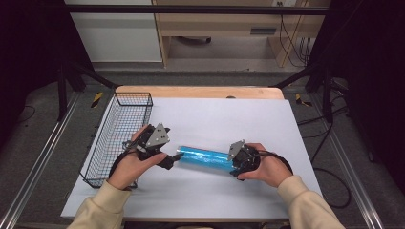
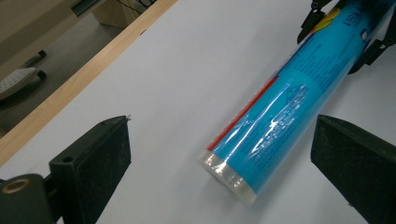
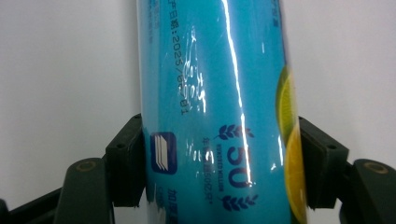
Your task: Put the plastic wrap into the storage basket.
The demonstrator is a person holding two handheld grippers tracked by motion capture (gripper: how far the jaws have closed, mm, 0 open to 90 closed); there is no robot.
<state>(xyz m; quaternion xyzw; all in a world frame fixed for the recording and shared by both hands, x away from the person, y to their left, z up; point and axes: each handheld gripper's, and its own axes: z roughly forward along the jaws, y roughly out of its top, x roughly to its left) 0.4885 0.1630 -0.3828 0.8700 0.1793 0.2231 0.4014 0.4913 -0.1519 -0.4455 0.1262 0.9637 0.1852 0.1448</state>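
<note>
Right gripper is clamped on one end of a blue plastic-wrapped tube that lies on its side on the white table. Left gripper is at the tube's other end, jaws spread wide to either side of it, not yet gripping. Farther left stands a wire basket, nothing visible inside. Judged from this, one end is secured; the second grip and any lift remain.
</note>
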